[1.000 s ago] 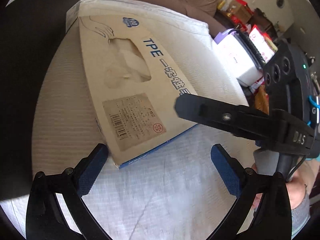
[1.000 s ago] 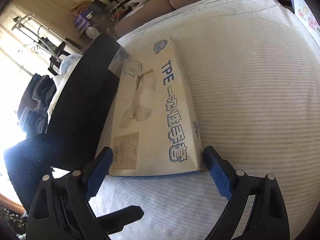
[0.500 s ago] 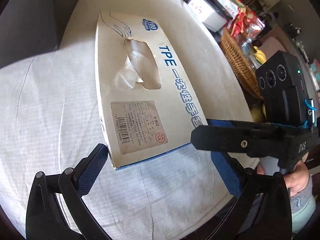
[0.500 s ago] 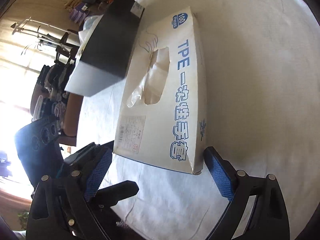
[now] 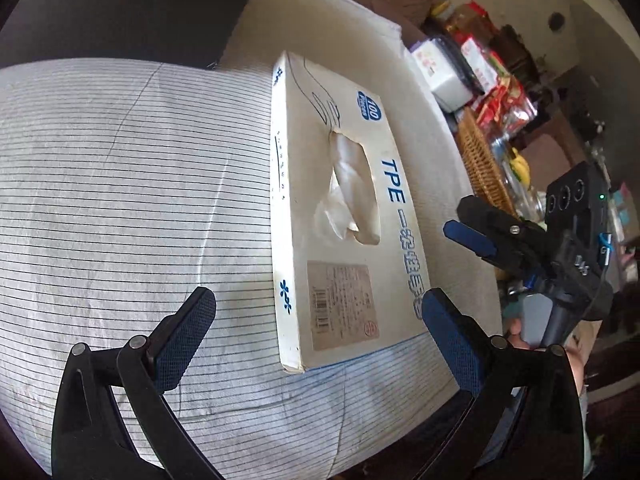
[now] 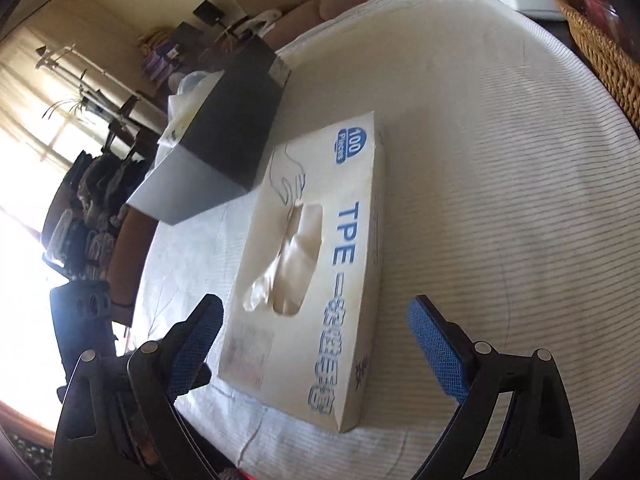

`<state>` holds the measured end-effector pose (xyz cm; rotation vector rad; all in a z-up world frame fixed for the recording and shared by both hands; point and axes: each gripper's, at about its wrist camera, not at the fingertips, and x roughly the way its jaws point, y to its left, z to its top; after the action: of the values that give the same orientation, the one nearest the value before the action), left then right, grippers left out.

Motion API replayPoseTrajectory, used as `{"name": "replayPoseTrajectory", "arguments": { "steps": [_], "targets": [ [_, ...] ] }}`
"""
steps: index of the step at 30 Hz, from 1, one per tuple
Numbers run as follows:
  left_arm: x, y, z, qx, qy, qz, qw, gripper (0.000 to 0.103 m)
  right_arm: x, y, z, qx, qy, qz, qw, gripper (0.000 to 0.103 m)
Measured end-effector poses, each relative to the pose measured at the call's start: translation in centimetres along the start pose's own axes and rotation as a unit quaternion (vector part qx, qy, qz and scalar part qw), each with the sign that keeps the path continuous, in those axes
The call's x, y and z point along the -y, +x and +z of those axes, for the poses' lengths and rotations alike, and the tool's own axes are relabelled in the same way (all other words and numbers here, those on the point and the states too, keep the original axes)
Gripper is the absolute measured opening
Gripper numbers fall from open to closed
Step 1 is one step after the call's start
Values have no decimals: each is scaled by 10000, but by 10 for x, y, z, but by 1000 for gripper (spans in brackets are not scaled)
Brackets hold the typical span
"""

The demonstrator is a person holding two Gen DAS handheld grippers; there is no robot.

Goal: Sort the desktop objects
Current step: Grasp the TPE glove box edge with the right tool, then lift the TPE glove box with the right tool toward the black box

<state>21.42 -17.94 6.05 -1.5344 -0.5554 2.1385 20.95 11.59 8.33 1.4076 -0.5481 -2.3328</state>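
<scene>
Left wrist view: the left gripper (image 5: 316, 336) is wide open and holds nothing. The glove box (image 5: 340, 216) lies flat on the striped cloth (image 5: 120, 200), at 12 o'clock from it.

Right wrist view: the right gripper (image 6: 314, 344) is wide open and empty too. The glove box (image 6: 316, 264) sits at 12 o'clock, with a black box (image 6: 224, 136) at its 11 o'clock.

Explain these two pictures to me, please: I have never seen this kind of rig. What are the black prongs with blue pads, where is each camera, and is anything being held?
No robot is at work: a person holds a two-finger gripper in each hand, each with a fisheye camera looking along its fingers. One picture is from the left gripper, the other from the right gripper; the prongs are the fingers. Both stand open and hold nothing. Between the fingers, in both views, lies a flat glove box printed "TPE" and "100 Pieces", with a glove poking out of its slot, on a striped white cloth. The left view also shows the right gripper, held by a hand, and a wicker basket. A dark box lies behind the glove box in the right view.
</scene>
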Motion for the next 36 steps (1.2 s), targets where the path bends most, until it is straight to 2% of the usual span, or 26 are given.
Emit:
{"name": "replayPoseTrajectory", "arguments": {
  "steps": [2, 7, 8, 9, 11, 12, 13, 14, 19, 23, 27, 30, 33, 35, 36],
  "targets": [
    [-6, 5, 3, 41, -123, 11, 9999, 103, -1, 11, 7, 19, -268, -697, 9972, 96],
    [8, 27, 8, 167, -126, 213, 9996, 103, -21, 59, 15, -318, -955, -1623, 9816, 95],
    [9, 26, 8, 187, -99, 230, 9995, 103, -20, 67, 16, -415, -984, -1718, 9793, 89],
    [10, 28, 8, 190, -71, 258, 9995, 103, -21, 73, 15, -461, -1005, -1811, 9772, 90],
    [11, 31, 8, 156, -2, 332, 9993, 103, -27, 77, 15, -394, -1138, -1913, 9741, 77],
    [11, 32, 8, 129, 21, 345, 9993, 103, -27, 79, 16, -372, -1161, -1940, 9734, 76],
    [11, 31, 7, 120, 41, 347, 9993, 103, -26, 79, 16, -347, -1175, -1973, 9726, 68],
    [12, 31, 7, 111, 64, 342, 9993, 103, -25, 78, 17, -317, -1176, -1917, 9739, 49],
    [6, 22, 6, 108, 53, 252, 9996, 103, -11, 70, 22, -292, -814, -1332, 9873, 50],
    [8, 17, 7, 204, 38, 134, 9997, 103, -1, 53, 23, -103, -327, -377, 9987, 50],
    [5, 6, 10, 360, -55, -85, 9993, 103, -10, 40, 19, 147, -650, -204, 9976, 50],
    [-2, 3, 13, 414, -261, -406, 9980, 103, -14, 35, 10, 125, -669, 298, 9972, 50],
    [-6, 3, 15, 425, -438, -615, 9962, 102, -36, 32, 3, 71, -714, 631, 9954, 50],
    [-5, 1, 14, 500, -405, -528, 9965, 101, -46, 34, 1, 58, -890, 605, 9942, 50],
    [-4, 0, 13, 538, -357, -449, 9969, 94, -51, 36, 0, 58, -987, 582, 9934, 50]
  ]
}}
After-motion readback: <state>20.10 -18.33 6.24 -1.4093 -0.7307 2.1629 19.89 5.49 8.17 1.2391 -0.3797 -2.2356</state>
